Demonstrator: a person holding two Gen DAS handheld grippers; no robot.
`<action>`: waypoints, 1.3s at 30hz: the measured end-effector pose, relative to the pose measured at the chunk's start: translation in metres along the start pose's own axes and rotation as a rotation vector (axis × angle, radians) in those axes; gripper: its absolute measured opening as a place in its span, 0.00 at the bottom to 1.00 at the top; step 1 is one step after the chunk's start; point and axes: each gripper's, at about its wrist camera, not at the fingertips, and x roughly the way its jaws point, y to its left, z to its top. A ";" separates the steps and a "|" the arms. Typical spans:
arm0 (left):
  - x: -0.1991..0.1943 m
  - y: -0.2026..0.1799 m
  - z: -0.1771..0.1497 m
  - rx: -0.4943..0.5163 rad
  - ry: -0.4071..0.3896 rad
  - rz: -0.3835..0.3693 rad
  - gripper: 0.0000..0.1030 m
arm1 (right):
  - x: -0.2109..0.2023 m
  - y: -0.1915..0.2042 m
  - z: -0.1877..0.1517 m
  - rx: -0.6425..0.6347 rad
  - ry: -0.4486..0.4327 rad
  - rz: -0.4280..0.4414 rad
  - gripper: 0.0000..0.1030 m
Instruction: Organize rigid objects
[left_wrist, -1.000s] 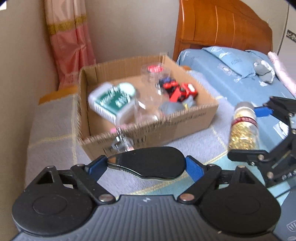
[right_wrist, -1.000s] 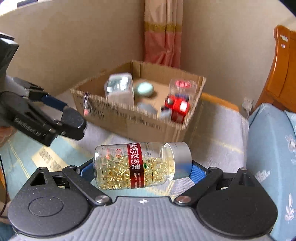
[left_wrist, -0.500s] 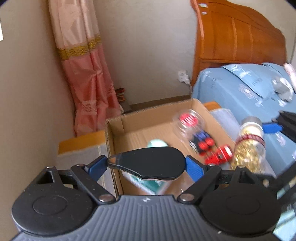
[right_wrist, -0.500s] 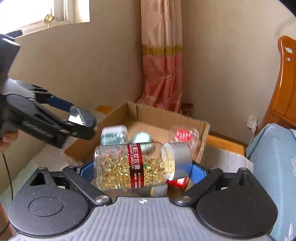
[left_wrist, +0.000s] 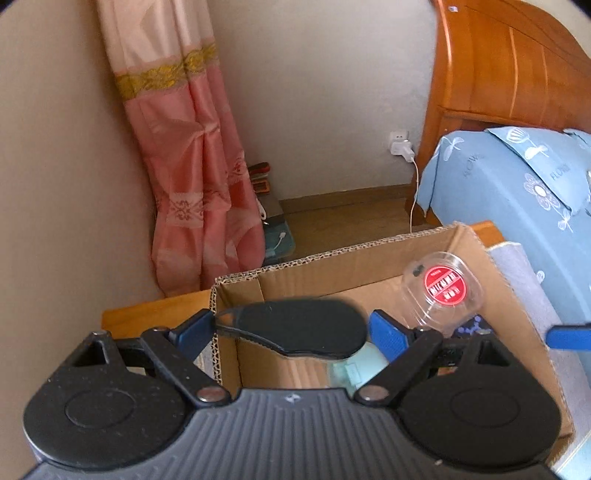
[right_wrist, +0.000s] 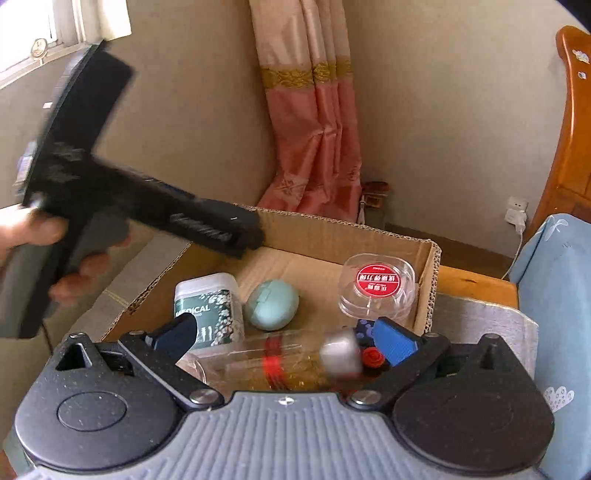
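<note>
An open cardboard box stands below both grippers. My left gripper is shut on a flat black oval object with a metal tip, held over the box's near left corner. My right gripper is open. The bottle of yellow capsules shows blurred below its pads, loose over the box. Inside are a white jar with a green label, a teal egg-shaped case, a clear container with a red label and a red toy. A hand holds the left gripper at the box's far left rim.
The box rests on a grey cloth over a wooden stand. A pink curtain hangs in the corner behind. A bed with a blue sheet and wooden headboard lies to the right. A charger is plugged into the wall socket.
Both grippers moved forward until they stand over the box. The capsule bottle has left the right gripper's pads and drops, blurred. The black object stays in the left gripper.
</note>
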 end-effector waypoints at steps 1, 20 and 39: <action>0.002 0.002 0.000 -0.008 0.004 -0.016 0.88 | -0.002 0.001 -0.001 -0.002 -0.004 -0.004 1.00; -0.143 -0.006 -0.082 0.025 -0.255 0.010 0.99 | -0.079 0.032 -0.040 0.049 -0.092 -0.213 1.00; -0.189 -0.068 -0.190 -0.068 -0.137 0.104 0.99 | -0.142 0.070 -0.130 0.245 -0.062 -0.378 1.00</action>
